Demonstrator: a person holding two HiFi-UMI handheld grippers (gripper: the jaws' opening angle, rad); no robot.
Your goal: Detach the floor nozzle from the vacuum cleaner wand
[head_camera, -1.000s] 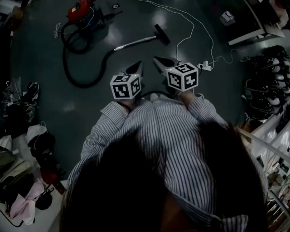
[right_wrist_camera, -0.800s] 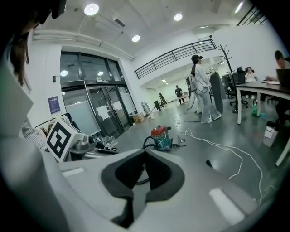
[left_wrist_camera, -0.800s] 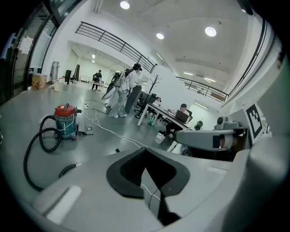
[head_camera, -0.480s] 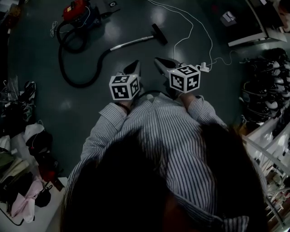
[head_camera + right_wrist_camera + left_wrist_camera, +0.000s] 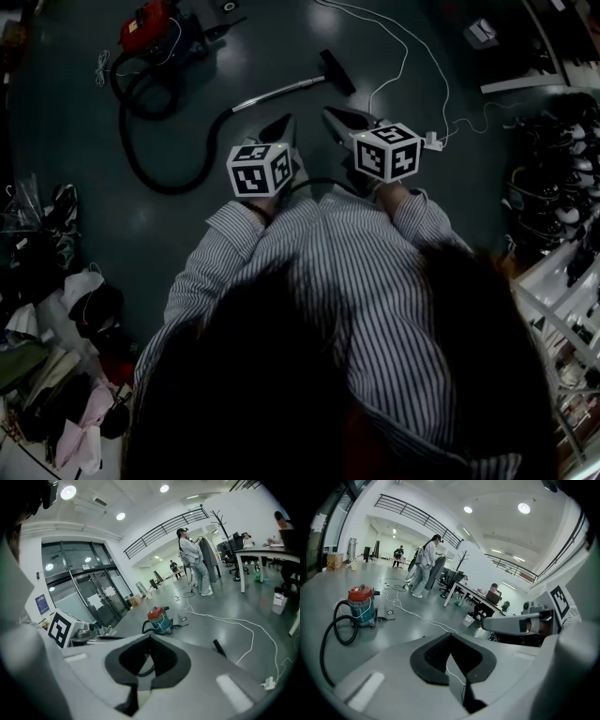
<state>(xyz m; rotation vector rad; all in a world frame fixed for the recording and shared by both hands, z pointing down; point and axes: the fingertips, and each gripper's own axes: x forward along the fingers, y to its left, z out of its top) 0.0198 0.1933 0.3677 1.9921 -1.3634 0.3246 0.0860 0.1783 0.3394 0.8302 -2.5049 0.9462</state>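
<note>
Wand (image 5: 279,91) crosswise; floor nozzle (image 5: 337,71) at right end

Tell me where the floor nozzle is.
In the head view, the nozzle lies on the floor, top centre, at the wand's end, beyond the right gripper and left of the white cable.

Open floor (image 5: 272,42) ahead; hose (image 5: 174,189), wand (image 5: 281,91) and white cable (image 5: 405,49) lie across.

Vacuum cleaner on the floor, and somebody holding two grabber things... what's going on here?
A person in a striped shirt holds a left gripper and a right gripper, both with jaws shut and empty. Ahead on the floor lies the vacuum cleaner with its hose, wand and floor nozzle still joined. Neither gripper touches it yet.
</note>
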